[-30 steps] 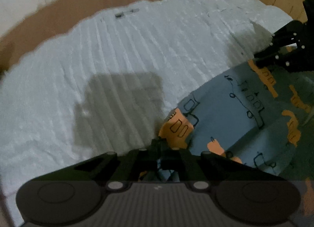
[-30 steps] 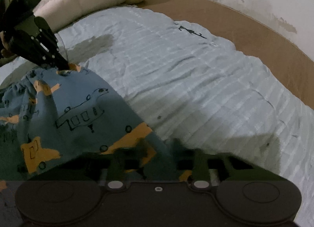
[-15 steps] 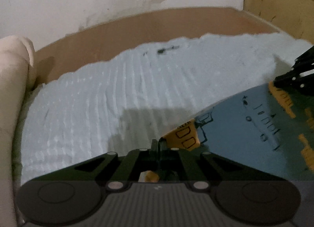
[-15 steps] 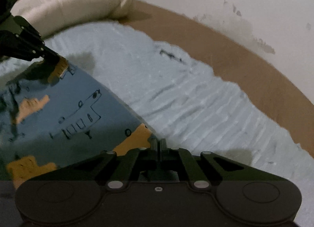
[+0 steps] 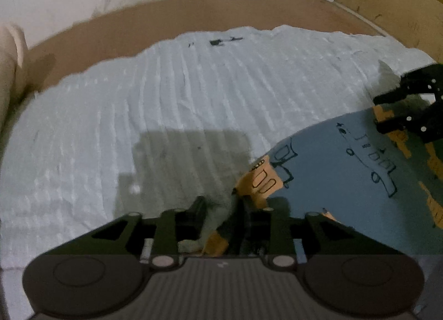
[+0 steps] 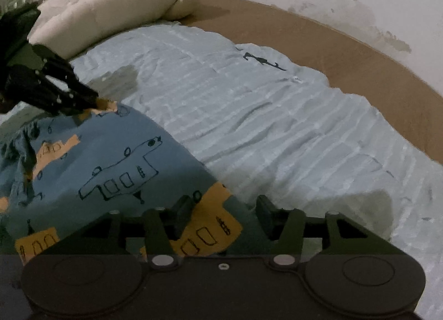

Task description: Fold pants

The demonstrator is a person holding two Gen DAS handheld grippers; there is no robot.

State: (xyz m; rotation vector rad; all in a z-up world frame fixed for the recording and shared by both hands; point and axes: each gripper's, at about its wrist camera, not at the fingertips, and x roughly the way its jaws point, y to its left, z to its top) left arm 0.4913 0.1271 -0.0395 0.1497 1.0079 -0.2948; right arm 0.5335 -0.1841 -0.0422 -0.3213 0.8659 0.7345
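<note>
Both grippers angled down over pants (image 6: 116, 164), left gripper (image 5: 221, 206) and right gripper (image 6: 224, 209) jaws just parted, cloth between

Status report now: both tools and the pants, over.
Left tool and right tool just opening, pads off cloth. Pants lying flat on pale blanket. Nothing in the way.

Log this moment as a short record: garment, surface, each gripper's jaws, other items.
garment: blue pants with orange vehicle prints, lying on the bed
surface: pale ribbed bedspread
left gripper: jaws just opening, parted at the pants' edge
right gripper: jaws just opening, apart, pants corner between them unpressed
other: cream pillow at the head end
</note>
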